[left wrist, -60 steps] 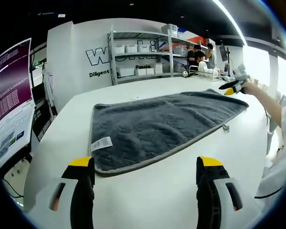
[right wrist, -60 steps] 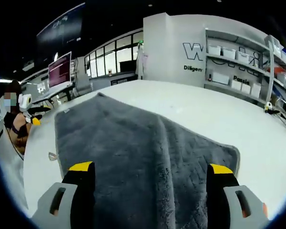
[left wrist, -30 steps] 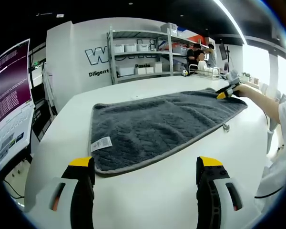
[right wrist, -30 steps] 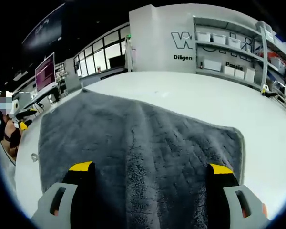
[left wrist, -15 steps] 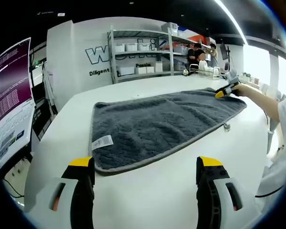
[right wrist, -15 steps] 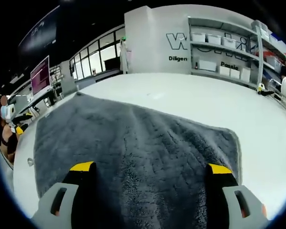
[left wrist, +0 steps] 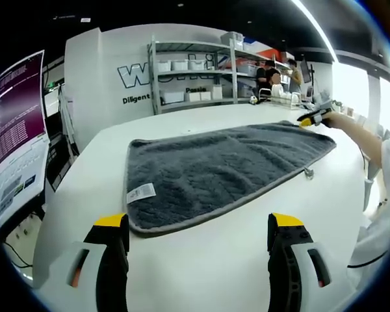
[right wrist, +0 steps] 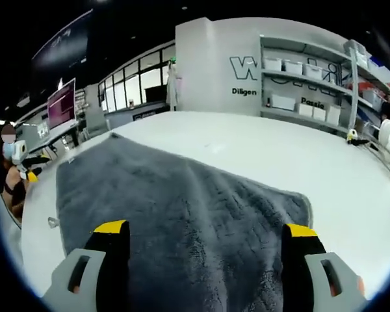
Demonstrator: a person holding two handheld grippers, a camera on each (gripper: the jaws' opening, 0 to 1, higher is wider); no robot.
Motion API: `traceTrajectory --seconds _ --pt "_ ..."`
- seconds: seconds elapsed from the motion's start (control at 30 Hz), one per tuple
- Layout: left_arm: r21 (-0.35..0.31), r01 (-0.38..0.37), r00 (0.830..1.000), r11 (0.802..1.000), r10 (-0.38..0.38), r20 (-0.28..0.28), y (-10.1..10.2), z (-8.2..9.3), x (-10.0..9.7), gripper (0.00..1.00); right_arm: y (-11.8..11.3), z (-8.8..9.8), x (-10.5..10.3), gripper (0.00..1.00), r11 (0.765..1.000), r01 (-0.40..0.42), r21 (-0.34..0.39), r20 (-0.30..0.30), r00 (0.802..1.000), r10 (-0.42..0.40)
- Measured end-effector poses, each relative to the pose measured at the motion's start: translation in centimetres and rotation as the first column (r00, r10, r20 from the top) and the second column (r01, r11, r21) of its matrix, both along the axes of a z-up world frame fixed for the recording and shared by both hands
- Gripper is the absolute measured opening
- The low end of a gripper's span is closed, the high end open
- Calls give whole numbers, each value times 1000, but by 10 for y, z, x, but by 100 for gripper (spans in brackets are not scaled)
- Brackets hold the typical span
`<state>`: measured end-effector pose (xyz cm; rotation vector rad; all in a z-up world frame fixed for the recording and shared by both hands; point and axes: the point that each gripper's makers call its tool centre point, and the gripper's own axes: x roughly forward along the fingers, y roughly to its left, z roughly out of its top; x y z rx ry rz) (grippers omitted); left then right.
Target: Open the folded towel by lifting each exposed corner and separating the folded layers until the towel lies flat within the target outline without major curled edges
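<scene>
Left gripper view: towel (left wrist: 218,168) lies flat, lengthwise toward right gripper (left wrist: 310,118).

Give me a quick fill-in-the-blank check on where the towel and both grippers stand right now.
1. The towel on the white table is dark ____ in colour.
2. A white ____ lies on the towel's corner nearest the left gripper.
3. Both the left gripper and the right gripper have their jaws ____.
4. The right gripper's jaws hang over the ____.

Missing words: grey; label; open; towel
</scene>
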<state>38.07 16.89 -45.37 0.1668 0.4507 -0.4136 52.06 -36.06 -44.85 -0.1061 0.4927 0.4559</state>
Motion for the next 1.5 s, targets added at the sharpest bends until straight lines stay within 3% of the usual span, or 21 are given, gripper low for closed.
traceTrajectory --seconds 0.3,0.5,0.97,1.17,1.5 --pt "-5 -6 1000 1000 6 1 5 0 -2 87 5 41 -46 99 999 12 -51 104 995 -7" --pt "-7 -16 1000 1000 16 3 10 0 -3 87 4 46 -82 99 997 34 -68 115 993 -26" --pt "-5 -24 1000 1000 24 -1 13 -2 -5 87 -4 20 -143 99 994 104 -23 66 993 -102" --pt "-1 -31 1000 1000 31 -4 15 -3 -6 87 -3 5 -155 99 992 112 -58 42 993 -110" --pt "8 -36 999 999 36 0 12 2 -9 87 7 -12 -169 99 994 109 15 17 994 -110"
